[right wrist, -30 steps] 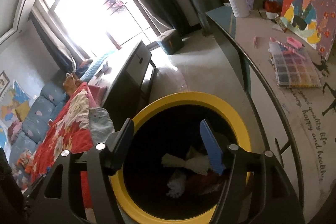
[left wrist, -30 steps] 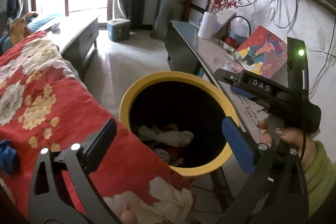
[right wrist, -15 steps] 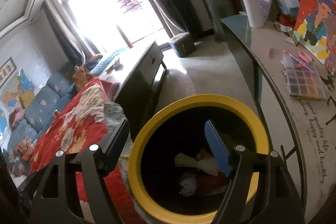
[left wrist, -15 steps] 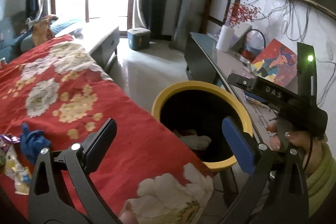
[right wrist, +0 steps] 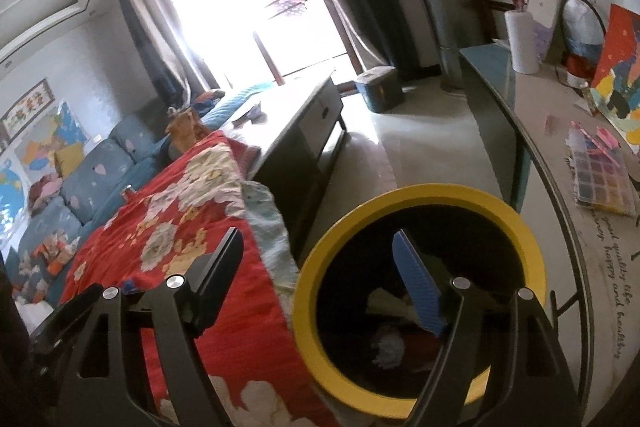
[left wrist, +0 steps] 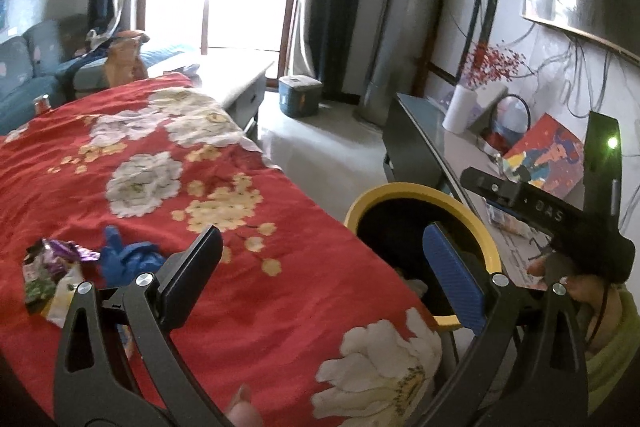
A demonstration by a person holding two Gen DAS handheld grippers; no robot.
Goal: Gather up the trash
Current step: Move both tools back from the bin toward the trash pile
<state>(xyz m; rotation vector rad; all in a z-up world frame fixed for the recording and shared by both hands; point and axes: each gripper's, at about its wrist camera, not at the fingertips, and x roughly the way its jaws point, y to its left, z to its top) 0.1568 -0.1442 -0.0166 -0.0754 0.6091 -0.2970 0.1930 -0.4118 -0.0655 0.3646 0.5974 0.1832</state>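
A yellow-rimmed black trash bin (left wrist: 424, 191) stands beside a table covered with a red floral cloth (left wrist: 168, 187); it also shows in the right wrist view (right wrist: 424, 195), with white crumpled paper (right wrist: 384, 303) inside. On the cloth at the left lie a blue glove (left wrist: 128, 259) and crumpled snack wrappers (left wrist: 52, 271). My left gripper (left wrist: 320, 267) is open and empty above the cloth, right of that trash. My right gripper (right wrist: 316, 267) is open and empty over the bin's left rim; its body (left wrist: 560, 215) shows beyond the bin.
A long grey side table (right wrist: 560, 155) on the right carries a bead box (right wrist: 604, 183), a painting (left wrist: 548, 159) and a white vase with red twigs (right wrist: 520, 43). A low cabinet (right wrist: 304, 115), a blue storage box (left wrist: 300, 95) on the floor and a blue sofa (right wrist: 80, 195) lie beyond.
The left gripper has swung left, away from the bin and over the red cloth, bringing the glove and wrappers into view. The right gripper has shifted left too, with more cloth in view.
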